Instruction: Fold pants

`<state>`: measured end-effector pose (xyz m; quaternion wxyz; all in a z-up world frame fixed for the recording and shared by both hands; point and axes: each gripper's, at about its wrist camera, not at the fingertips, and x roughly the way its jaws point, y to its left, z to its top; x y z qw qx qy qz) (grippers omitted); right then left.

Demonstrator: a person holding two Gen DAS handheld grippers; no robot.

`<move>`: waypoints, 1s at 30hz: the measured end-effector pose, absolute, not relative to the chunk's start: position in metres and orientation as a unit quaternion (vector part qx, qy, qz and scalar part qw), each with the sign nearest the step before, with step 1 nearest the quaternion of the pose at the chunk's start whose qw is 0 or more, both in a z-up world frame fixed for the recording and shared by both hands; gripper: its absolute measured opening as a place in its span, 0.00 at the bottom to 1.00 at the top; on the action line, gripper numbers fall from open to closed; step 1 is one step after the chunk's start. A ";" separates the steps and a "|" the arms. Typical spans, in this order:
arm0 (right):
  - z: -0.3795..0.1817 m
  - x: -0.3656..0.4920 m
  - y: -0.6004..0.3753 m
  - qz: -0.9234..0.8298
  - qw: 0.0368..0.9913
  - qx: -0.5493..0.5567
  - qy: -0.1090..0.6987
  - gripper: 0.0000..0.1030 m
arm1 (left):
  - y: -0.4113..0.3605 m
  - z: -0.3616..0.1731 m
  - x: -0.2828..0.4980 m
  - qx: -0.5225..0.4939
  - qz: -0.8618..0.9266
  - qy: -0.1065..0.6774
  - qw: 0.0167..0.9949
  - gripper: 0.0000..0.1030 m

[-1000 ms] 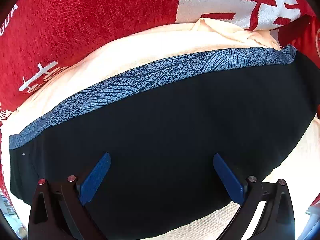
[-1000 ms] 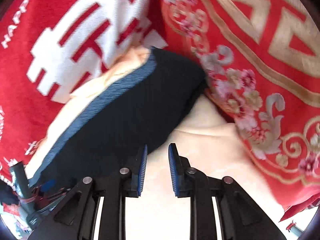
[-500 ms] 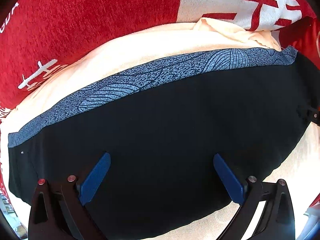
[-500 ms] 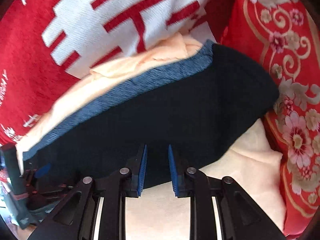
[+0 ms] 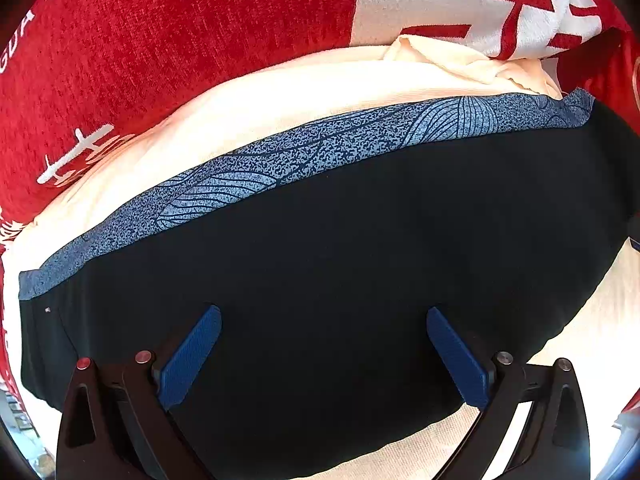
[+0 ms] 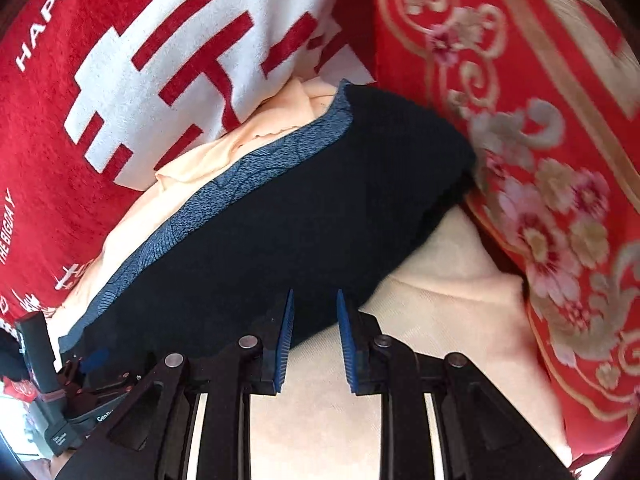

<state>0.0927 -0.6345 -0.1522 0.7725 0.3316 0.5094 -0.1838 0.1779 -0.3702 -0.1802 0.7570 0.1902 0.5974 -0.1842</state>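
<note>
Black fabric: the pants [image 5: 360, 264] lie in a folded bundle on a cream sheet [image 5: 280, 104], their blue patterned waistband [image 5: 304, 152] along the far edge.
Left gripper [image 5: 323, 354]: 2 blue pads spread wide apart above the black cloth, holding nothing.
Right gripper [image 6: 314, 338]: pads parted by a narrow gap at the near edge of the pants, nothing between them.
Surroundings: a red pillow with white characters [image 6: 160, 60] behind, a floral red cushion [image 6: 552, 184] touching the bundle's right end.
</note>
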 end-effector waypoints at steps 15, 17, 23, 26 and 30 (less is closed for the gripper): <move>-0.155 0.081 -0.645 -0.190 0.763 0.375 0.491 0.29 | -0.373 -0.179 0.179 0.189 -0.179 0.600 0.757 1.00; -0.152 0.080 -0.645 -0.186 0.766 0.383 0.482 0.33 | -0.373 -0.179 0.179 0.188 -0.178 0.599 0.758 1.00; -0.148 0.080 -0.650 -0.197 0.772 0.391 0.461 0.54 | -0.367 -0.180 0.179 0.177 -0.174 0.601 0.759 1.00; -0.150 0.079 -0.657 -0.223 0.764 0.402 0.452 0.54 | -0.366 -0.181 0.178 0.177 -0.173 0.602 0.759 1.00; -0.158 0.080 -0.663 -0.228 0.755 0.430 0.439 0.54 | -0.365 -0.181 0.178 0.176 -0.173 0.601 0.760 1.00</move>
